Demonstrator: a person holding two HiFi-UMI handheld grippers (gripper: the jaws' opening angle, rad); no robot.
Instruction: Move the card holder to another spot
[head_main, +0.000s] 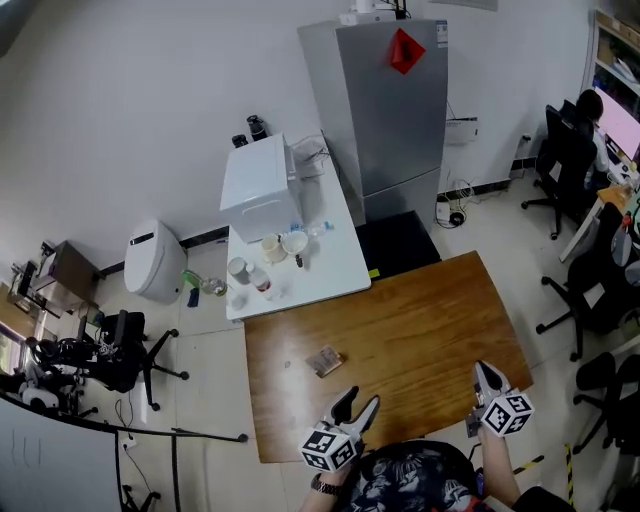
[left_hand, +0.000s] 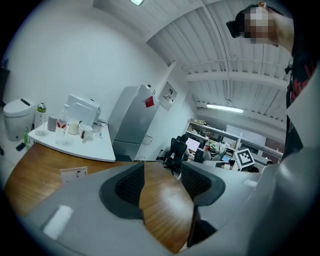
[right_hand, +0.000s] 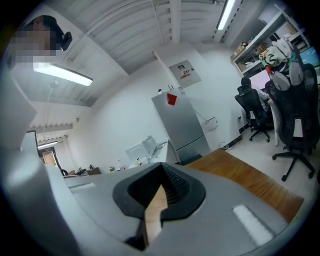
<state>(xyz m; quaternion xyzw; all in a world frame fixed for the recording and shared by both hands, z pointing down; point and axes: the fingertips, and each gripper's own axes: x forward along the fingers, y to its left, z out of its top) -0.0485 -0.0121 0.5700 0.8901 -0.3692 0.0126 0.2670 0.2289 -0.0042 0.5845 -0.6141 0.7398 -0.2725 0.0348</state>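
Note:
The card holder (head_main: 324, 360) is a small brownish stand with a white card. It sits on the wooden table (head_main: 420, 320), left of centre. In the left gripper view the card holder (left_hand: 74, 173) stands at the left, well clear of the jaws. My left gripper (head_main: 356, 405) hovers at the table's near edge, just in front of the holder. This left gripper (left_hand: 162, 169) is open, with only bare wood showing in the gap. My right gripper (head_main: 487, 378) is at the near right of the table. The right gripper (right_hand: 161, 172) is shut, with nothing held.
A white side table (head_main: 340, 270) at the far left end carries cups, bottles and a white box appliance (head_main: 260, 187). Behind stands a grey fridge (head_main: 392, 110). Black office chairs (head_main: 590, 280) are at the right, and another chair (head_main: 125, 355) and a white bin (head_main: 153, 260) at the left.

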